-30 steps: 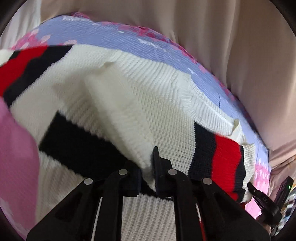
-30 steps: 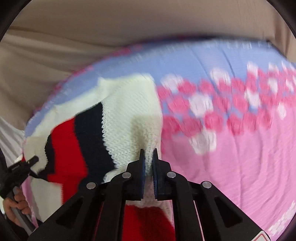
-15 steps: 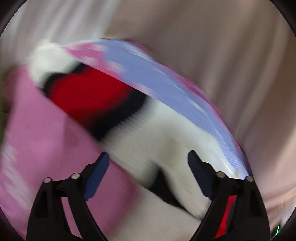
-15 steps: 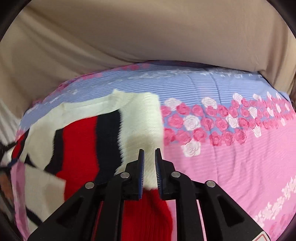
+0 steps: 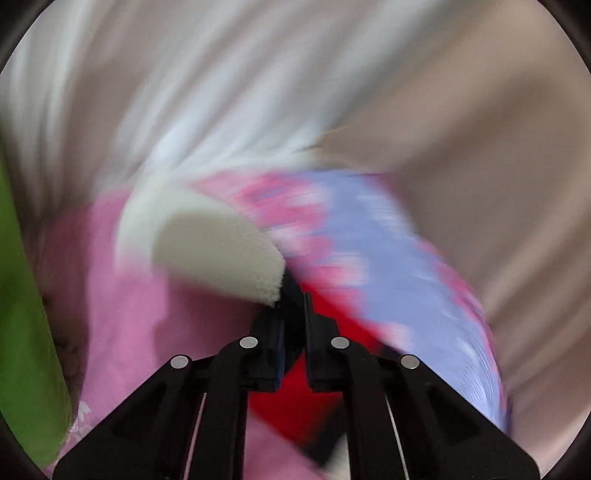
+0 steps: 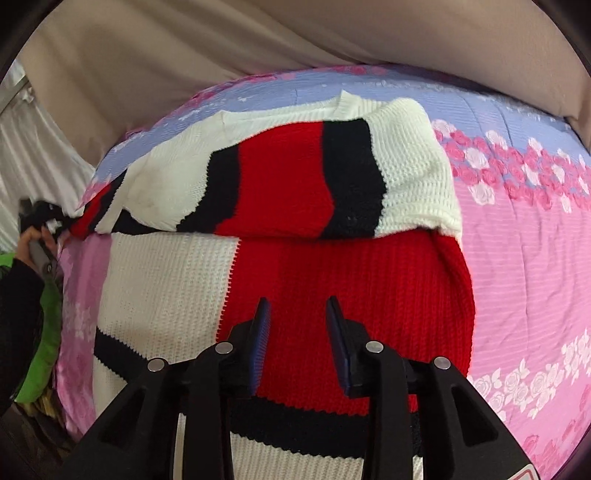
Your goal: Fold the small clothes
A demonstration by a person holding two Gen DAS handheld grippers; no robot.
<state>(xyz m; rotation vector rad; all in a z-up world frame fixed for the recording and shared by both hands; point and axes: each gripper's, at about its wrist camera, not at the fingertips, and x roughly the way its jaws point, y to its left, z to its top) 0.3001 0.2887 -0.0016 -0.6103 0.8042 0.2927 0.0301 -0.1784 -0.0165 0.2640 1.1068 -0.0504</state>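
Observation:
A white knit sweater [image 6: 295, 177] with red and black stripes lies on the bed, its upper part folded down over the lower body. My right gripper [image 6: 297, 306] hovers over the red panel. Its jaws are opening and nothing is between them. My left gripper [image 5: 293, 295] is shut on the sweater's sleeve end. The white cuff [image 5: 207, 251] sticks out to the left of its jaws, and black and red knit shows between them. The left wrist view is blurred. In the right wrist view the left gripper [image 6: 40, 218] holds the sleeve tip at the far left edge.
A pink and lilac bedspread [image 6: 517, 258] with rose print covers the bed. Beige fabric [image 6: 258, 33] rises behind it and a white curtain [image 5: 147, 92] hangs at the left. A green cloth [image 5: 22, 314] lies at the bed's left side.
My right gripper let go of the folded sweater edge and drew back with its jaws parting. My left gripper opened wide, swung left, and shut on the sleeve end.

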